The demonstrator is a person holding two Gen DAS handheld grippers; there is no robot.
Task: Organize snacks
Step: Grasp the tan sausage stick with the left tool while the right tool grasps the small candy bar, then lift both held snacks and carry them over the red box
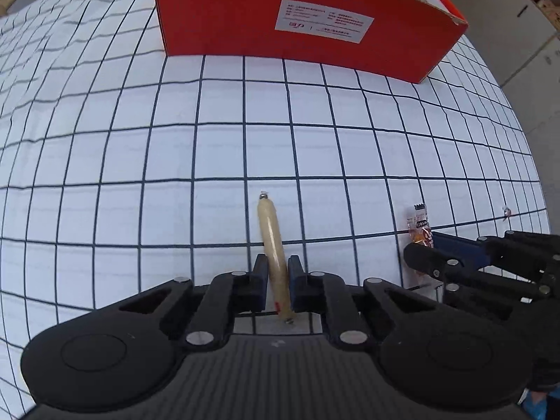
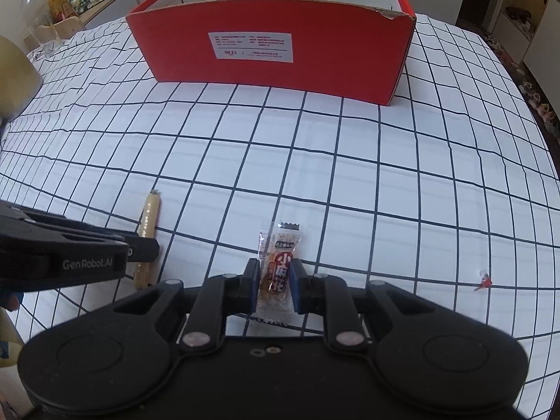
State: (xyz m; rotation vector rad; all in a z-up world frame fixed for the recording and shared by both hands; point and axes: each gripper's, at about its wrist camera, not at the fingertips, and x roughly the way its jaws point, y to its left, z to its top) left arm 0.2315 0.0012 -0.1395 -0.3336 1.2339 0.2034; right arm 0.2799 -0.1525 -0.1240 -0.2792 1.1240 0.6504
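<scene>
So 2 snacks on the counter: 1 sausage pinched in the left tongs, 1 candy pinched in the right tongs. 1 red box sits behind them, well apart.

The sausage stick lies left of the candy packet, the box behind both.

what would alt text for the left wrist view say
The left gripper is closed on a pale sausage stick lying on a black-gridded white tablecloth. A red cardboard box stands farther ahead, and the right gripper holds a small snack packet at the right edge.
</scene>
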